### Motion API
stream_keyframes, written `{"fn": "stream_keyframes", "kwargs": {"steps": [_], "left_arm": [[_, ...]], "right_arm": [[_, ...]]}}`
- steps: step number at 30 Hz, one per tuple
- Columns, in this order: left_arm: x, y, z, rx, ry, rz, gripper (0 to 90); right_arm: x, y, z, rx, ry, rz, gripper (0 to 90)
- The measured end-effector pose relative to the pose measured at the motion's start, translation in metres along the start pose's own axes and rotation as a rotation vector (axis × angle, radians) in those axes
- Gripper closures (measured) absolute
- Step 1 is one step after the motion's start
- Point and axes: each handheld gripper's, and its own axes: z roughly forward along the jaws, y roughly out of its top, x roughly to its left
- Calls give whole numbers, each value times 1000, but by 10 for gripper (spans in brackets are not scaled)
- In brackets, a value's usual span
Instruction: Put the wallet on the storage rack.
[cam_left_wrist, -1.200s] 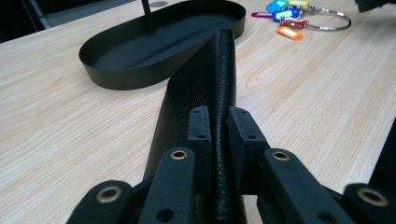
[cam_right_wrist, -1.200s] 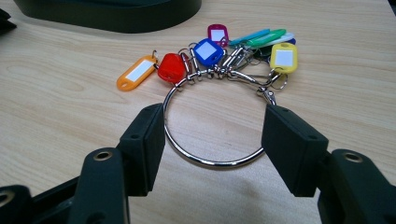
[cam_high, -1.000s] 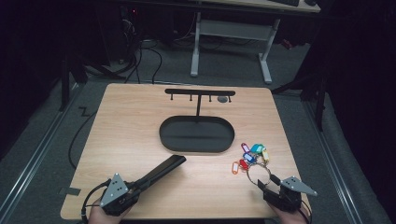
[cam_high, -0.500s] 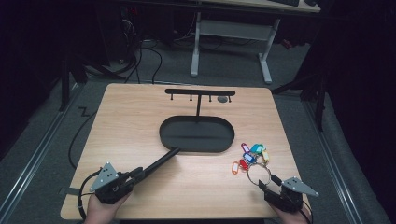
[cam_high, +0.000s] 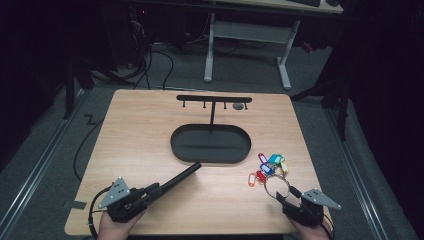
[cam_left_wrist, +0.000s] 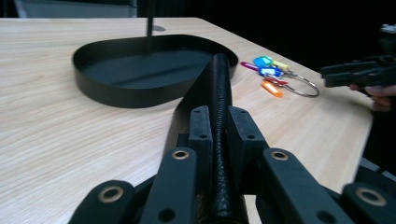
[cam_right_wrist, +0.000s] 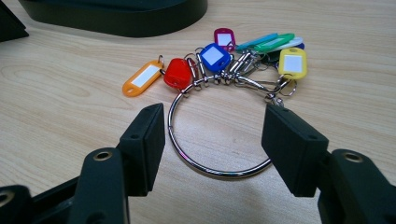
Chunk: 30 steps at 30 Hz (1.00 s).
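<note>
My left gripper (cam_high: 152, 191) (cam_left_wrist: 218, 126), at the table's near left, is shut on a long black textured rod (cam_high: 175, 177) (cam_left_wrist: 219, 93). The rod points toward the black oval tray (cam_high: 172, 142) (cam_left_wrist: 116, 91), and its tip lies just short of the rim. My right gripper (cam_high: 285, 195) (cam_right_wrist: 215, 121) sits at the near right, open. A large metal ring (cam_high: 276, 184) (cam_right_wrist: 205, 169) lies flat on the table between its pads. A bunch of coloured key tags (cam_high: 270, 165) (cam_right_wrist: 215, 56) hangs on the ring's far side.
A black T-shaped stand (cam_high: 214, 98) with small hooks rises from the tray's far side. A small grey disc (cam_high: 239, 106) sits under its right end. The wooden table (cam_high: 140, 130) ends close behind both hands. White desk legs (cam_high: 207, 50) and cables lie on the floor beyond.
My left gripper and the rod have shifted a little to the left and away from the near edge. The right gripper and the ring have stayed put.
</note>
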Motion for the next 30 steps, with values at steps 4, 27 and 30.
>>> {"fn": "stream_keyframes", "kwargs": {"steps": [4, 27, 30], "left_arm": [[8, 0, -1, -16, 32, -2, 805], [14, 0, 2, 4, 82, 28, 684], [13, 0, 3, 26, 101, 45, 666]], "right_arm": [[0, 0, -2, -5, -5, 0, 398], [-1, -1, -2, -3, -5, 6, 398], [-1, -1, -2, -3, -4, 3, 399]]}}
